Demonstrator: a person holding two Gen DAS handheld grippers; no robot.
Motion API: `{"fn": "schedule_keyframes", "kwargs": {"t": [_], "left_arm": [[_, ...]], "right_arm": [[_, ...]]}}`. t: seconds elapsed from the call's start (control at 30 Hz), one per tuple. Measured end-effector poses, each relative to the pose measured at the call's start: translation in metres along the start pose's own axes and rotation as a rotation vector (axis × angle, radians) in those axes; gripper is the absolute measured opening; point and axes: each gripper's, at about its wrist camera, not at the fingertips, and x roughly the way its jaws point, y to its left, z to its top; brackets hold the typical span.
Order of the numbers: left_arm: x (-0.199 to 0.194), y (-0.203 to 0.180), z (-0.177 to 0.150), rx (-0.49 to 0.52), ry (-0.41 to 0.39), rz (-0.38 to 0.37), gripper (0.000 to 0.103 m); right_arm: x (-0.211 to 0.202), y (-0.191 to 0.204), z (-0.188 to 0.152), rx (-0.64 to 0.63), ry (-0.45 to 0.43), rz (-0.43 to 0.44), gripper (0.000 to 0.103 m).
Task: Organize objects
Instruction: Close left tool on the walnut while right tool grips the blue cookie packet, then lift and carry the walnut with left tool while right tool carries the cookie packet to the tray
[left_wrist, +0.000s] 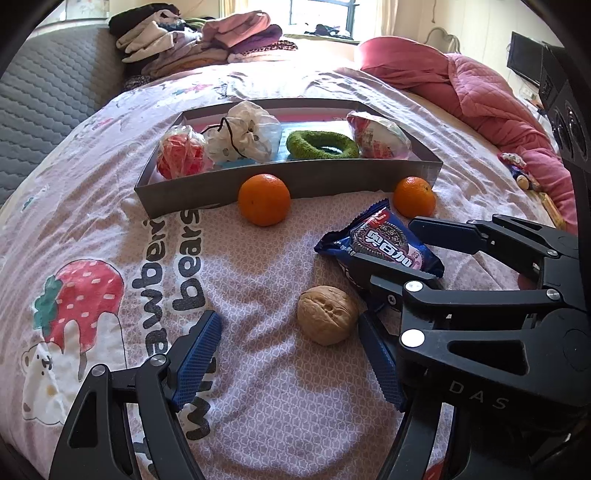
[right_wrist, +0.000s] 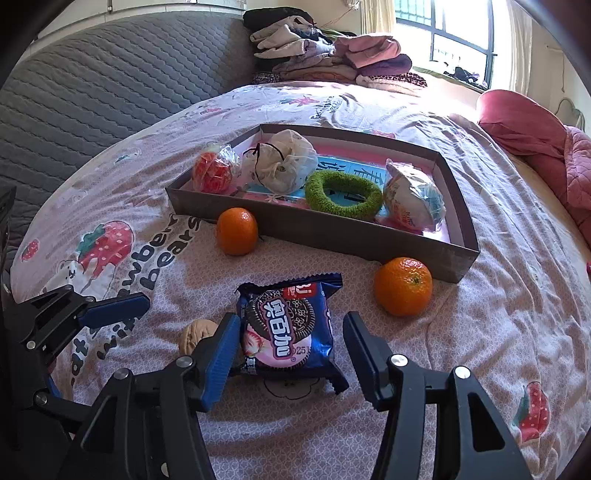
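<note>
Blue cookie packet (right_wrist: 288, 328) lay flat on the bed (right_wrist: 480, 332), between the spread jaws of the right gripper (right_wrist: 291, 363), not squeezed. Walnut (left_wrist: 327, 315) sat just beside the packet, between the wide-open jaws of the left gripper (left_wrist: 291, 360), not touched. Two oranges (right_wrist: 236, 231) (right_wrist: 403, 286) rested against the front wall of the gray box (right_wrist: 332, 232). Inside the box: green ring (right_wrist: 343, 195), white pouch (right_wrist: 284, 166), two wrapped things.

Oranges (right_wrist: 402, 286) crowd the tray wall (right_wrist: 332, 232); bedspread (right_wrist: 443, 350) rightward clear.
</note>
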Motion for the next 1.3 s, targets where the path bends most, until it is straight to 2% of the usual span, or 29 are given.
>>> {"fn": "schedule_keyframes", "kwargs": {"t": [0.27,0.4,0.6,0.8,0.9,0.97,1.03,1.3], "left_arm": [[0.009,0.000,0.002,-0.001,0.007,0.015,0.078],[0.012,0.001,0.003,-0.004,0.000,0.006,0.078],[0.014,0.004,0.005,-0.016,-0.010,-0.017,0.078],[0.015,0.004,0.008,-0.016,-0.022,-0.028,0.068],[0.016,0.004,0.007,-0.013,-0.023,-0.026,0.059],[0.014,0.003,0.006,-0.009,-0.025,-0.030,0.045],[0.014,0.003,0.005,-0.010,-0.022,-0.040,0.037],[0.010,0.003,0.001,-0.011,-0.019,-0.061,0.037]], "right_arm": [[0.013,-0.003,0.001,0.009,0.024,0.022,0.057],[0.014,-0.005,0.000,0.014,0.015,0.042,0.053],[0.011,-0.009,0.000,0.020,0.002,0.049,0.052],[0.007,-0.012,0.001,0.038,-0.007,0.053,0.052],[0.006,-0.014,0.001,0.044,-0.011,0.055,0.052],[0.007,-0.015,0.001,0.049,-0.011,0.056,0.052],[0.007,-0.016,0.000,0.051,-0.008,0.059,0.052],[0.005,-0.016,0.000,0.053,-0.015,0.063,0.052]]}}
